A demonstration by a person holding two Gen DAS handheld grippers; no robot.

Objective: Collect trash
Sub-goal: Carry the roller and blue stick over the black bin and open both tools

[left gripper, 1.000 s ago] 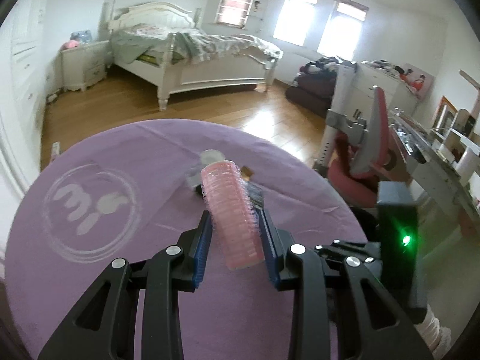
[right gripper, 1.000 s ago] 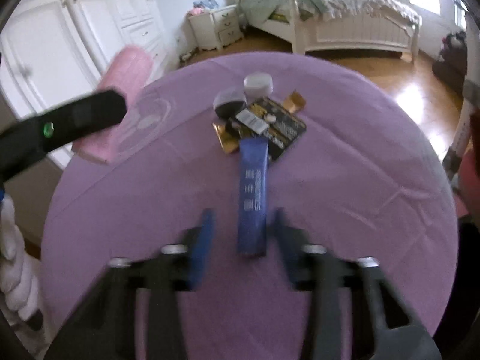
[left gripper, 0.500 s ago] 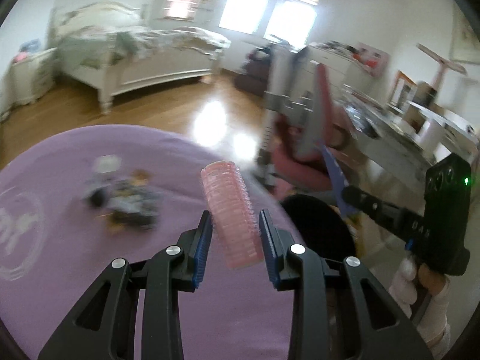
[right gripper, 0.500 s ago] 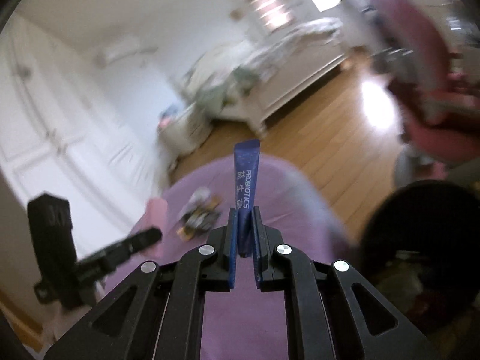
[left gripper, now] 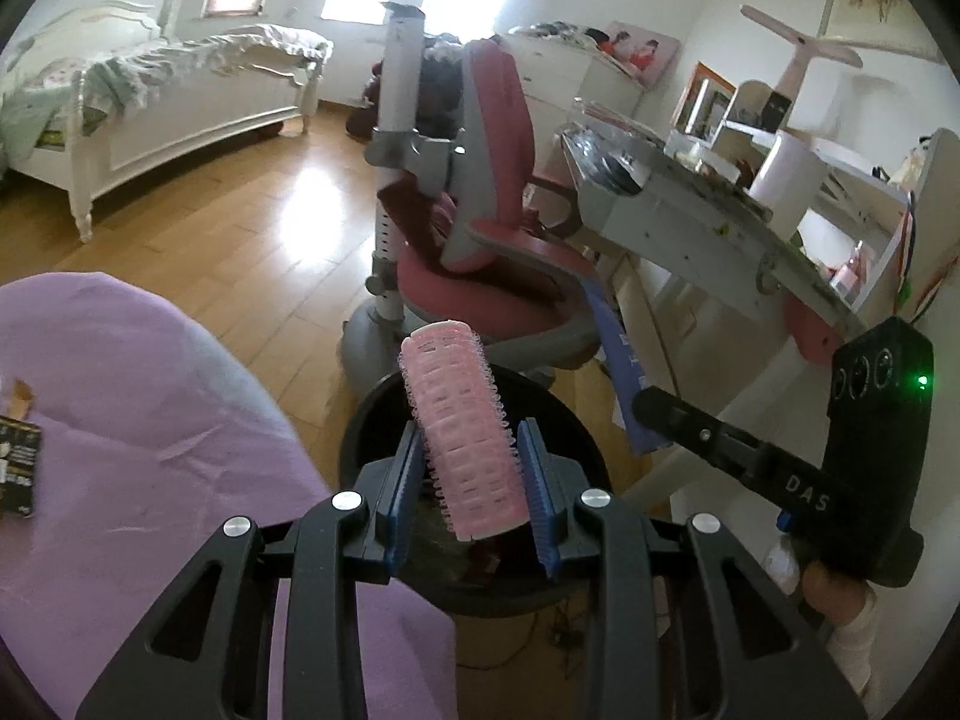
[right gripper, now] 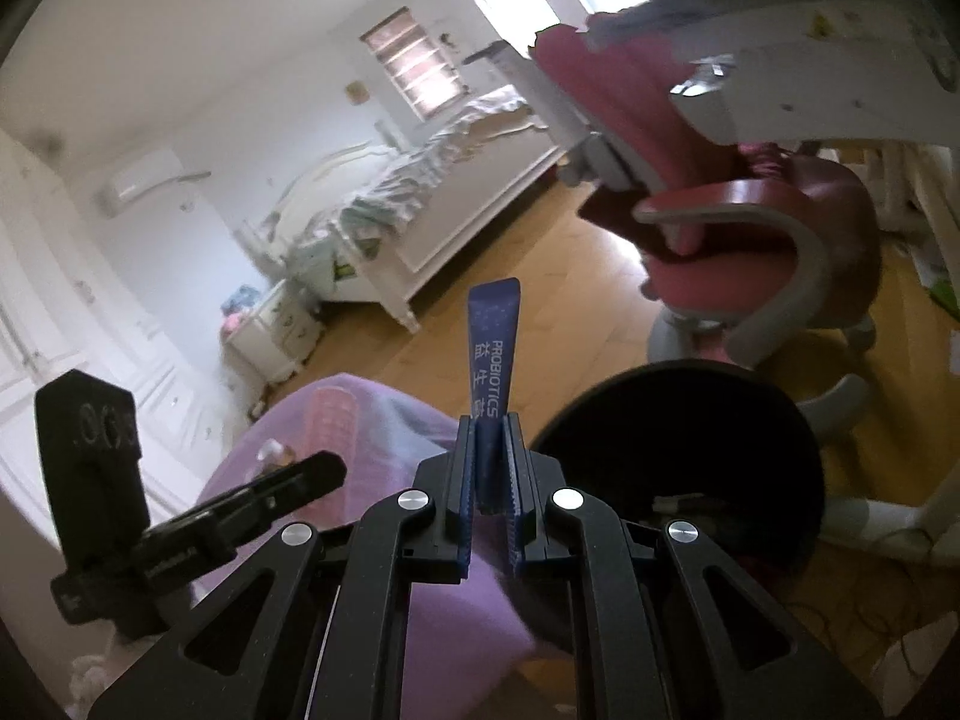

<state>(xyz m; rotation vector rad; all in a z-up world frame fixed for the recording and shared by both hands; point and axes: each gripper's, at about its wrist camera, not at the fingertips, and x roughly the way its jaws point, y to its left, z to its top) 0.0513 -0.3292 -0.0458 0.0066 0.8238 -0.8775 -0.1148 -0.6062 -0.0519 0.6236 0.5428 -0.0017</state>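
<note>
A pink hair roller (left gripper: pixel 465 438) sticks up between the blue pads of my left gripper (left gripper: pixel 469 438), which is shut on it. It hangs over the near rim of a round black bin (left gripper: pixel 351 450) on the floor beside the purple table (left gripper: pixel 150 420). My right gripper (right gripper: pixel 489 426) is shut on a blue probiotics sachet (right gripper: pixel 493 348) that points upward. That sachet hangs just left of the black bin (right gripper: pixel 678 420), above the table's edge. In the left wrist view the right gripper (left gripper: pixel 645 405) reaches in from the right with the blue sachet (left gripper: pixel 618 354).
A black wrapper (left gripper: pixel 18 450) and a gold scrap lie on the table at the far left. A pink chair (left gripper: pixel 480 240) stands just behind the bin, a cluttered desk (left gripper: pixel 690 210) to its right. A white bed (left gripper: pixel 180 90) is across the wooden floor.
Both grippers have swung away from the table's middle to the bin at its edge. The right gripper closed on the blue sachet and lifted it off the cloth. The roller stays held.
</note>
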